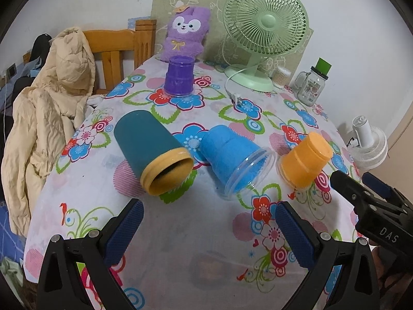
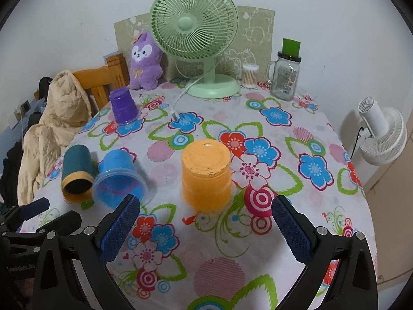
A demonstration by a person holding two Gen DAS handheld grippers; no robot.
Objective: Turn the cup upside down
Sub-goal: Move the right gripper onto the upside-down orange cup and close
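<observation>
A teal cup with a yellow rim (image 1: pixel 149 152) (image 2: pixel 77 171) lies on its side, mouth towards me. A blue cup (image 1: pixel 233 156) (image 2: pixel 119 178) lies on its side to its right. An orange cup (image 1: pixel 306 161) (image 2: pixel 206 174) stands upside down. A purple cup (image 1: pixel 179 76) (image 2: pixel 123 107) stands upside down farther back. My left gripper (image 1: pixel 209 228) is open and empty, short of the teal and blue cups. My right gripper (image 2: pixel 206 223) is open and empty, just short of the orange cup; it also shows in the left wrist view (image 1: pixel 361 180).
The table (image 2: pixel 284 155) has a flowered cloth. At the back stand a green fan (image 2: pixel 198 38), a purple plush toy (image 2: pixel 144 62), a glass jar mug (image 2: pixel 285 77) and a cotton swab tub (image 2: pixel 249 75). A chair with a beige jacket (image 1: pixel 49 108) is at the left edge.
</observation>
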